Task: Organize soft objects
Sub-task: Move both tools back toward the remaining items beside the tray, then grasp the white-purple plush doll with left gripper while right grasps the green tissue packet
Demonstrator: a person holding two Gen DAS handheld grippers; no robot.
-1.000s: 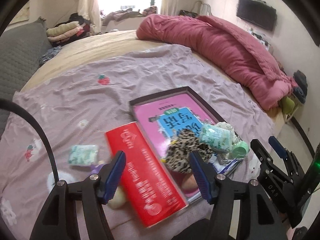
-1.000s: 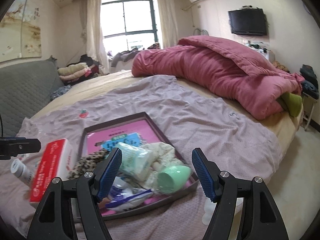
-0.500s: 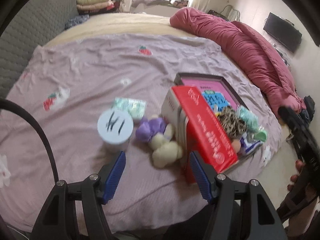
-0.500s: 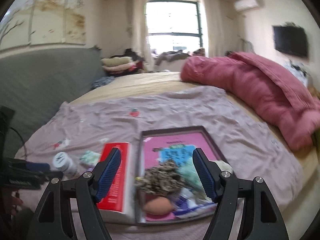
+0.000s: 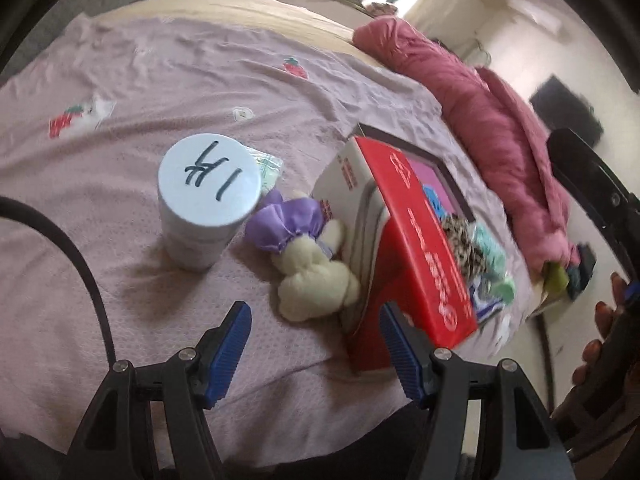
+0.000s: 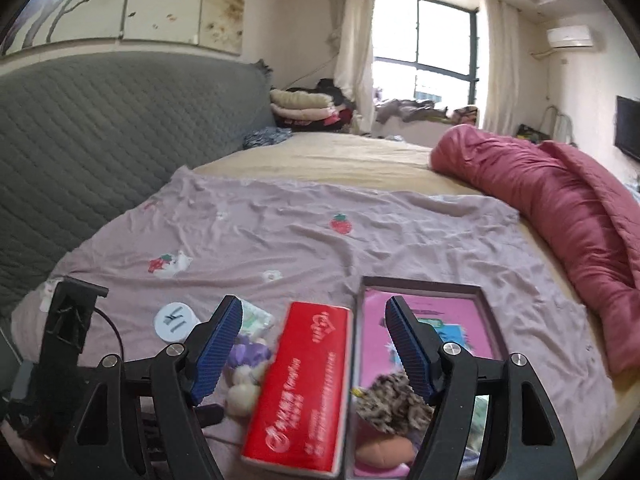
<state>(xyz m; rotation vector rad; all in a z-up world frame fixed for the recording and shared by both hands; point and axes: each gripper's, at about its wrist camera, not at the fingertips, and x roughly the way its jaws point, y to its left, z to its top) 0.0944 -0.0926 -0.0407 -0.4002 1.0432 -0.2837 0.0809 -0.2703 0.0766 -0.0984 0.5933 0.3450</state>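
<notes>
A cream plush toy in a purple dress [image 5: 308, 264] lies on the lilac sheet between a white jar marked on its lid [image 5: 206, 204] and a red tissue box [image 5: 416, 248]. My left gripper [image 5: 314, 344] is open and empty, just short of the toy. A dark tray [image 6: 424, 284] with a pink book holds a leopard-print soft item [image 6: 394, 402] and a peach-coloured one [image 6: 384, 452]. My right gripper [image 6: 314, 348] is open and empty above the red box [image 6: 304, 384]; the toy [image 6: 246, 376] lies to its left.
A green tissue pack [image 5: 269, 165] lies behind the jar. A rolled pink duvet [image 6: 560, 208] lies along the bed's right side. A grey quilted headboard [image 6: 100, 132] stands on the left. The bed edge is close below both grippers.
Both grippers have swung left, from the tray side toward the jar and plush toy. My left gripper has come closer to the toy. Both stay open.
</notes>
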